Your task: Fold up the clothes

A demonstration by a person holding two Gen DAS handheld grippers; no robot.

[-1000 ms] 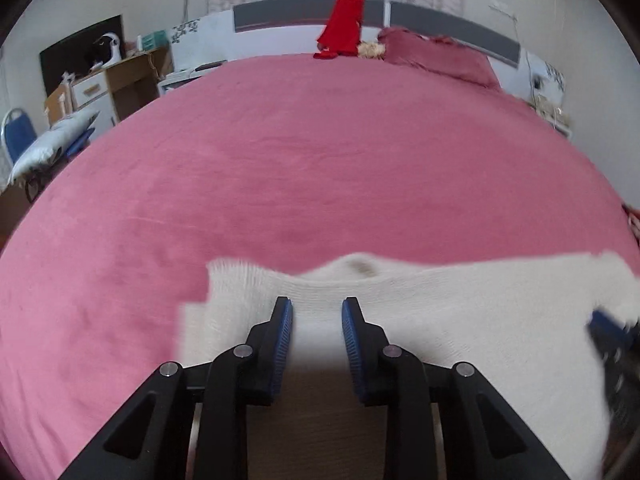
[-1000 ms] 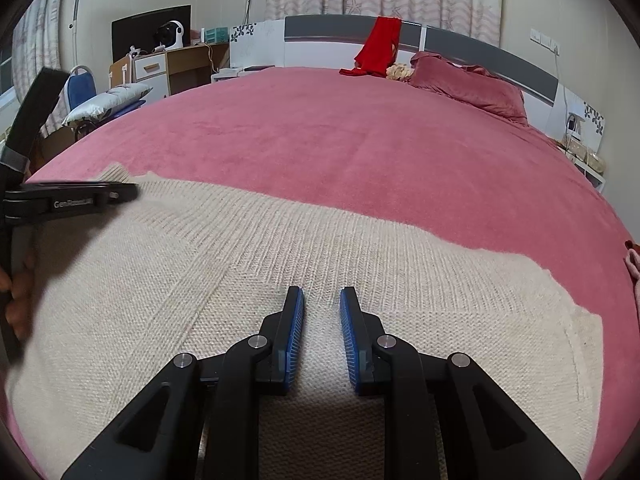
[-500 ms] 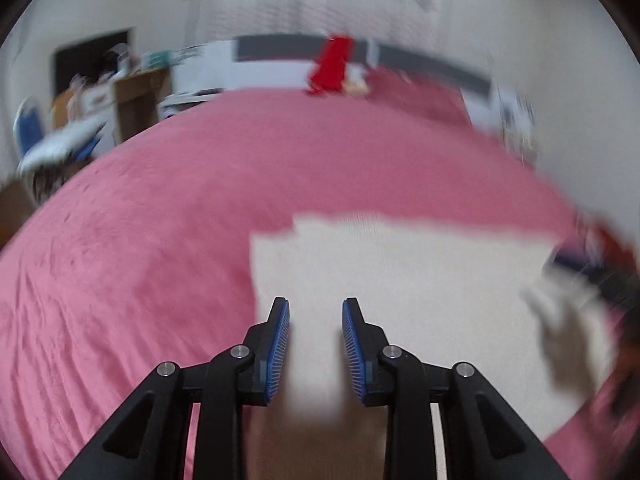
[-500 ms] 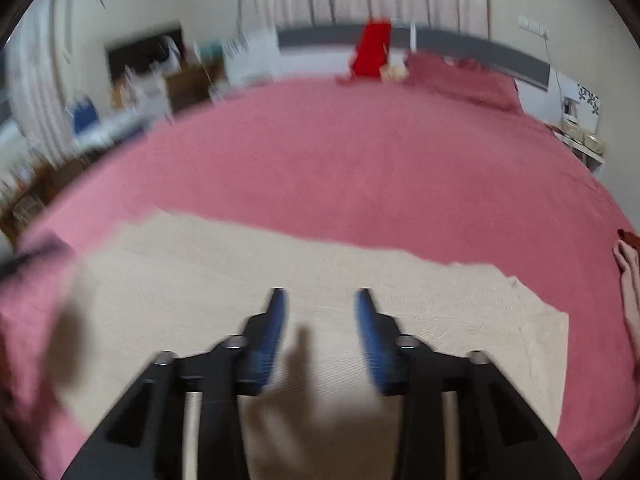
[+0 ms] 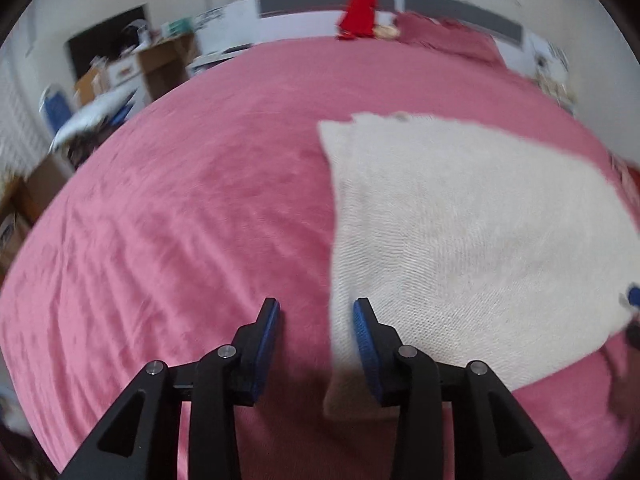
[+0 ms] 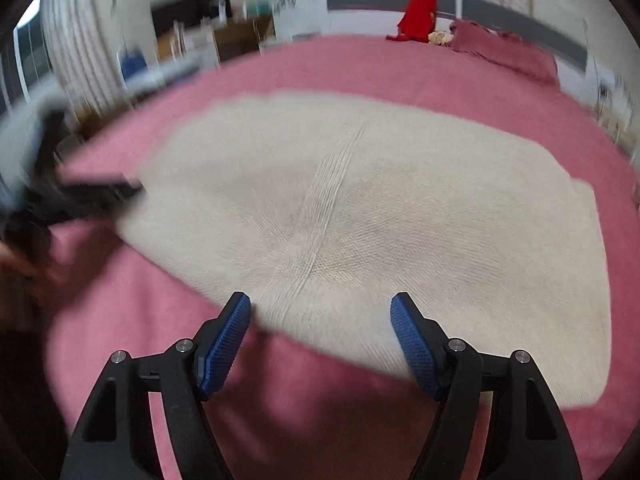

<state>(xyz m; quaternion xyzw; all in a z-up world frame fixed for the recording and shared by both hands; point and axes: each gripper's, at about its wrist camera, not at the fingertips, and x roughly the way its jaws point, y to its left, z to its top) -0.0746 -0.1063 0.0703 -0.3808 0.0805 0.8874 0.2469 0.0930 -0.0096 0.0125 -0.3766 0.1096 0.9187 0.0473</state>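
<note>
A cream knitted sweater [image 6: 360,208] lies flat on the pink bedspread [image 6: 380,64], with a ribbed seam running down its middle. My right gripper [image 6: 320,306] hovers wide open over the sweater's near edge and holds nothing. In the left wrist view the sweater [image 5: 460,216] fills the right half. My left gripper [image 5: 316,316] is open, and the sweater's left edge runs just inside its right finger [image 5: 366,332]. The left gripper [image 6: 92,196] shows blurred in the right wrist view, at the sweater's left corner. A blue tip of the right gripper [image 5: 633,294] peeks in at the far right.
A grey headboard [image 6: 500,10] with a red garment [image 6: 418,12] over it stands at the far end, beside a pink pillow [image 6: 508,52]. A desk with clutter [image 5: 152,60] and a blue chair [image 5: 56,108] stand left of the bed. Bare bedspread [image 5: 180,220] lies left of the sweater.
Both grippers went from nearly shut to open, the right one widest. Both drew back toward the near edge, and the sweater now lies flat farther ahead of them.
</note>
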